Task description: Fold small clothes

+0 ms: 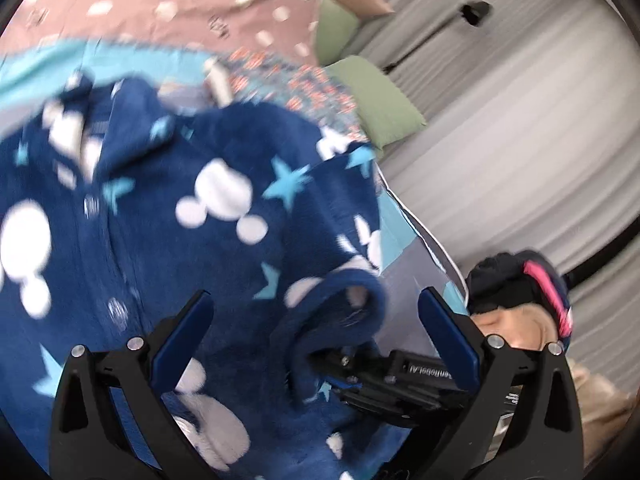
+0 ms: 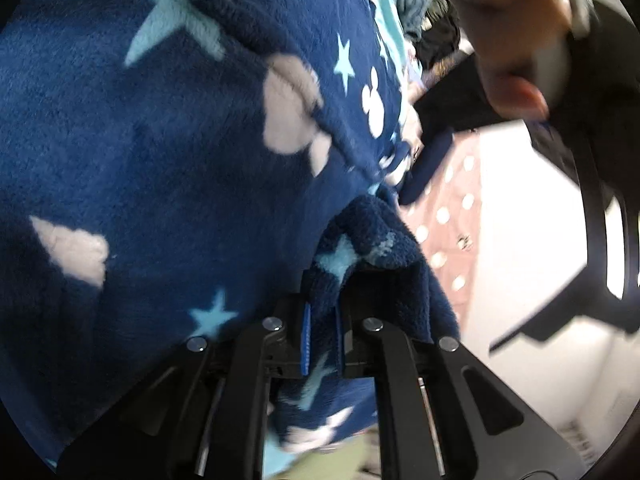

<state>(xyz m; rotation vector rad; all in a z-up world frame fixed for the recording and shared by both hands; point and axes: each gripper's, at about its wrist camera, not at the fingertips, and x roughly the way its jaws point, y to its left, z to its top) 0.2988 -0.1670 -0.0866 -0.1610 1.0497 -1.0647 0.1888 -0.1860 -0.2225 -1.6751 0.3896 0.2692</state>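
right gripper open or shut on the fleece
Shut on it. In the right wrist view the right gripper has its blue pads pinching a fold of the navy star-print fleece garment.

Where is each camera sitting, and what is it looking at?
Left wrist view: sits on the left tongs, open, looking down over the blue starry fleece garment on the bed; the right tongs and a person's cap show.
Right wrist view: sits on the right tongs, shut on a fold of the garment; a hand shows at upper right.
Shared: the garment and the pink dotted sheet.
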